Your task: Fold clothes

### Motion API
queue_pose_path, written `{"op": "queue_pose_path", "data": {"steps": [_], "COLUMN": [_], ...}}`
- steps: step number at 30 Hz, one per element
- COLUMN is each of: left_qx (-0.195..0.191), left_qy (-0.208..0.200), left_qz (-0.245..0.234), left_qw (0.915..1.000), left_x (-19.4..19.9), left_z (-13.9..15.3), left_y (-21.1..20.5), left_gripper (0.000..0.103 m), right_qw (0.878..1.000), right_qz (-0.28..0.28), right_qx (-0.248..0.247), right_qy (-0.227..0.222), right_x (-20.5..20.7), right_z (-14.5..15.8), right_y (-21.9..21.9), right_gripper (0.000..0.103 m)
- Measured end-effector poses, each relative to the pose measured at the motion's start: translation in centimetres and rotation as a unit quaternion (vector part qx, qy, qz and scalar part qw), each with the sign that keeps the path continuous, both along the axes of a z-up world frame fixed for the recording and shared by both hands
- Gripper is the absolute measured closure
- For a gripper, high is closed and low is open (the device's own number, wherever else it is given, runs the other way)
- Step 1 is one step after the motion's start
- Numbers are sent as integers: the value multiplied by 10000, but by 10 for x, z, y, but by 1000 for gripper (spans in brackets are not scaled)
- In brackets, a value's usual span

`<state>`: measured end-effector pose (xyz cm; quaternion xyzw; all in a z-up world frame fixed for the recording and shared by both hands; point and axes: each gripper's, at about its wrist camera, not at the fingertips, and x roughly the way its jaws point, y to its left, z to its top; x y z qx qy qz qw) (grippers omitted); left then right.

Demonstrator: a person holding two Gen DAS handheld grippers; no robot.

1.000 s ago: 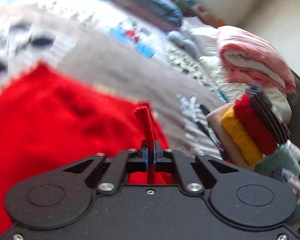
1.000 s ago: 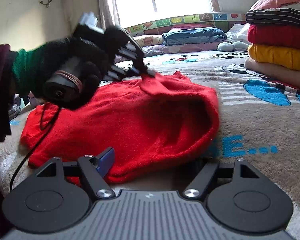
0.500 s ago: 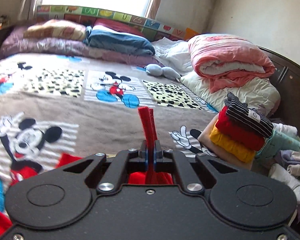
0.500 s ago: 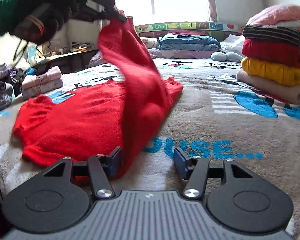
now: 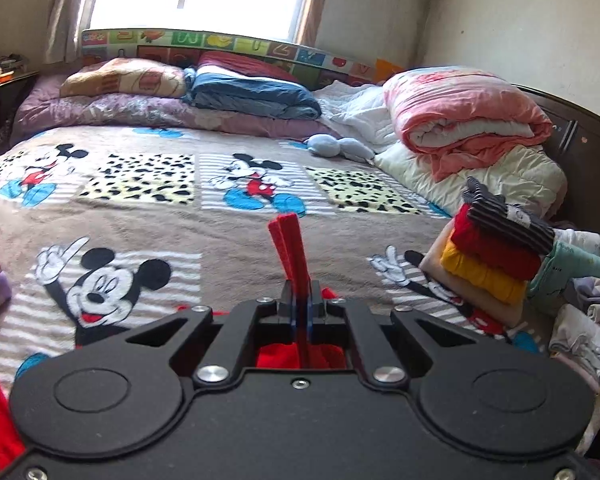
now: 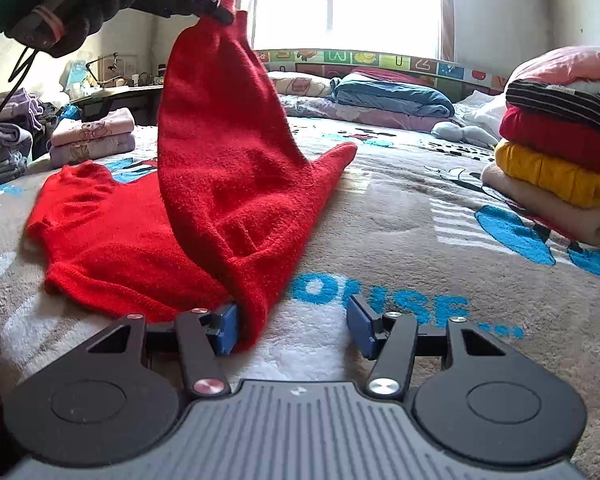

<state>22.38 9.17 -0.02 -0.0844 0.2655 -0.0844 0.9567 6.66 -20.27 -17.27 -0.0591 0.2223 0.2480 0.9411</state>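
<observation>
A red knit sweater (image 6: 228, 184) lies partly on the bed, one corner pulled high into a peak. My left gripper (image 5: 299, 308) is shut on that corner; a red strip of the sweater (image 5: 288, 248) sticks up between its pads. In the right wrist view the left gripper (image 6: 216, 12) holds the peak at the top left. My right gripper (image 6: 292, 326) is open and low on the blanket; its left pad (image 6: 226, 330) touches the hanging lower edge of the sweater.
A Mickey Mouse blanket (image 5: 148, 232) covers the bed. A stack of folded clothes (image 6: 556, 160) stands at the right, also in the left wrist view (image 5: 496, 264). Pillows and a rolled pink quilt (image 5: 460, 116) lie at the head. Folded pink clothes (image 6: 92, 134) sit at the left.
My left gripper has lifted the sweater corner from near the bed to high above it, so the cloth hangs in a tall peak. My right gripper has come closer to the sweater's lower edge.
</observation>
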Motion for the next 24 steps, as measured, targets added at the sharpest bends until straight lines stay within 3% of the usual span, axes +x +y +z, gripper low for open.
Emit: {"op": "queue_pose_path", "data": {"steps": [13,24], "left_qx": [-46,-116], "left_qy": [477,499], "left_qz": [604,667], "left_qw": [9970,9965], "left_x": [0,0], "left_z": [-47,-57], "left_y": [50,60], "left_gripper": [102,102], "right_qw": [9993,9977], "right_qz": [158,310], "right_qx": [-252,-448], "right_qy": [-226,-397], "right_x": [-6,-12], "right_z": [2,3], "right_y": [8,15], "right_gripper": [47,47]}}
